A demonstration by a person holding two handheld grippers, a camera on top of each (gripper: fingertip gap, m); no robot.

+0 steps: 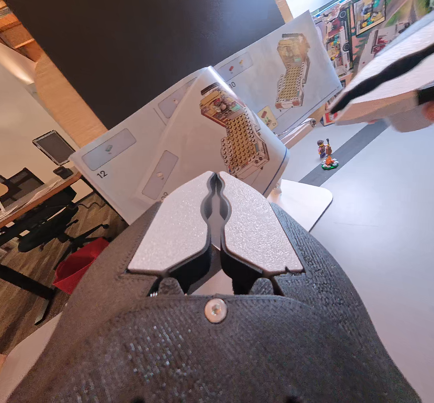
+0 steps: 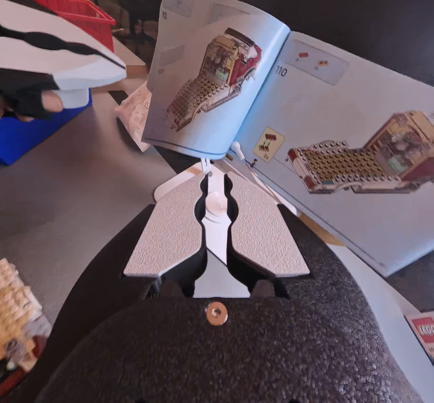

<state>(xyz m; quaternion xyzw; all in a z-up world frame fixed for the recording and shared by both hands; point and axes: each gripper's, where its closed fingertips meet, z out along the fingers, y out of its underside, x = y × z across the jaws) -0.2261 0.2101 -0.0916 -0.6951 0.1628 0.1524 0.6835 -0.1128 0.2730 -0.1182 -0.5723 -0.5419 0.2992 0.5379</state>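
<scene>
An open instruction booklet [image 1: 145,147] leans on a white stand [image 1: 303,201], and one of its pages [image 1: 211,133] curls up from the spine. My left gripper [image 1: 215,175] is shut with nothing between its pads, just in front of that curling page. In the right wrist view it [image 2: 70,51] hovers left of the page [image 2: 211,86] with a gap between them. My right gripper [image 2: 216,177] is open by a narrow gap and empty, over the stand's base [image 2: 178,180] and below the page's lower edge. It also shows in the left wrist view [image 1: 375,86], at the upper right.
A minifigure [image 1: 325,148] and a small campfire build [image 1: 330,164] stand on the grey table [image 1: 375,251]. A picture-printed box [image 1: 366,28] stands behind. A red bin [image 2: 77,9], a blue bin [image 2: 35,128], a plastic bag [image 2: 136,107] and a tan brick model [image 2: 16,309] lie to the left. One gripper's finger ends stand about 12 centimeters off the other's.
</scene>
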